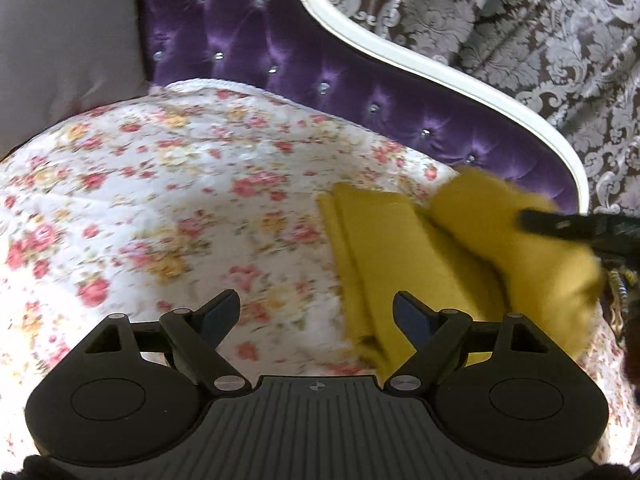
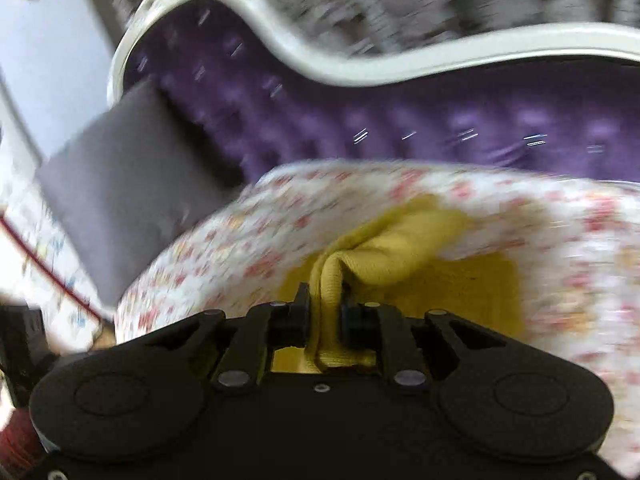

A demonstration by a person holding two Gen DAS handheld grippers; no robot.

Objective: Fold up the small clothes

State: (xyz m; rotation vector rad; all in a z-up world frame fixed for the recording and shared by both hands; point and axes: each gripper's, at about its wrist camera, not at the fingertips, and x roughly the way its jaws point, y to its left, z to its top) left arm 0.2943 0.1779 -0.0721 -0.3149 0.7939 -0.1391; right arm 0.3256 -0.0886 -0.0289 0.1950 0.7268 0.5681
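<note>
Right gripper (image 2: 325, 316) pinches a bunched ribbed edge of the mustard-yellow knit garment (image 2: 404, 248)
Left gripper (image 1: 316, 312) stands wide with nothing between its fingers, over the floral quilt (image 1: 160, 200); the garment (image 1: 384, 248) lies partly folded at its 2 o'clock, one end lifted in the right gripper (image 1: 560, 226). Purple tufted headboard (image 1: 248, 40) at 12 o'clock. No writing readable
</note>
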